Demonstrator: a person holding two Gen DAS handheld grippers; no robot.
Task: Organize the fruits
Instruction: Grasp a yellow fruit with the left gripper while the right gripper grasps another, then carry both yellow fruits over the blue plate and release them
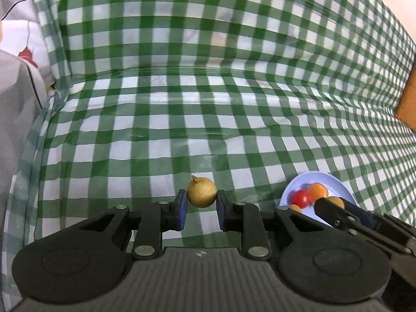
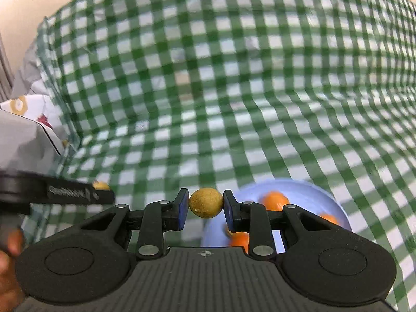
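Observation:
My left gripper [image 1: 201, 202] is shut on a small round tan fruit with a stem [image 1: 201, 192], held above the green checked cloth. My right gripper [image 2: 206, 205] is shut on a similar tan fruit [image 2: 206, 202], just left of a pale blue plate [image 2: 312, 192]. The plate holds several orange fruits [image 2: 275, 199]. In the left wrist view the plate [image 1: 322, 179] lies at the lower right with orange fruits [image 1: 318, 192] and a red one [image 1: 301, 198]; the right gripper's black body [image 1: 364, 221] overlaps it. The left gripper's body [image 2: 65, 195] shows at the left of the right wrist view.
The green and white checked cloth [image 1: 208, 119] covers the table and rises up behind it. Grey and white fabric [image 1: 18, 98] lies at the left edge. An orange-brown object [image 1: 408, 101] stands at the right edge.

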